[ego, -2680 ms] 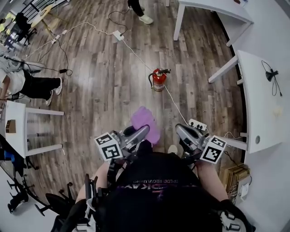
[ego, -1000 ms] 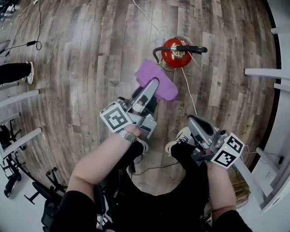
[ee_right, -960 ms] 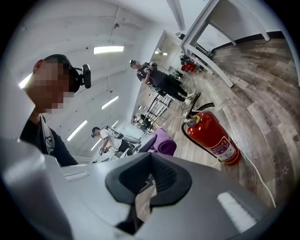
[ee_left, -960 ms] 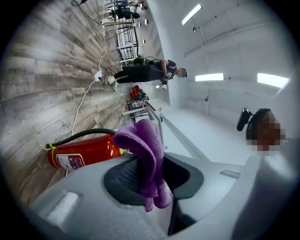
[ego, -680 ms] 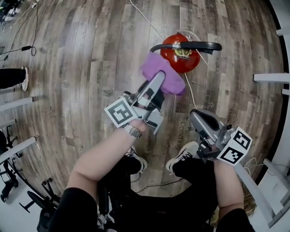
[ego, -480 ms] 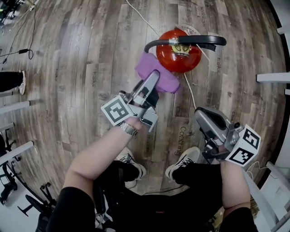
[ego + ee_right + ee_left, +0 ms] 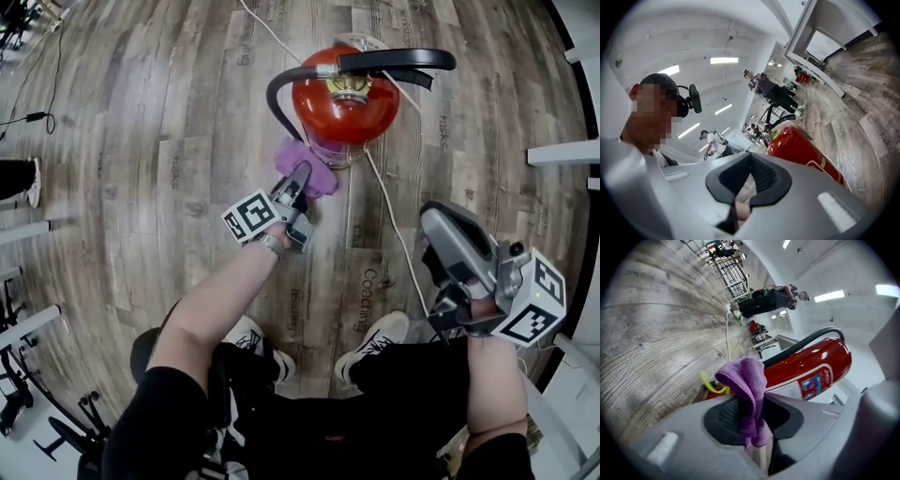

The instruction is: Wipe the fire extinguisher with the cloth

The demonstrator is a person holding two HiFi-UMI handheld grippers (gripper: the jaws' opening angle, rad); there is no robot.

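Wood-plank floor [image 7: 141,141]. Left gripper [image 7: 300,176] pinches crumpled purple microfibre cloth [image 7: 321,178]; red cylindrical fire extinguisher [image 7: 347,94] just ahead of tips. Press cloth flat, stroke along body. Right gripper [image 7: 448,234] pressed together, empty.

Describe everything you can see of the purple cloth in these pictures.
The cloth is purple, soft and fuzzy, like microfibre. It is bunched and folded, not spread flat. The left hand-held gripper is shut on one end of it, so the rest stands out past the jaws as a rounded fold. It is held low beside the red fire extinguisher, close to the cylinder's side. Whether it actually touches the red body cannot be told.
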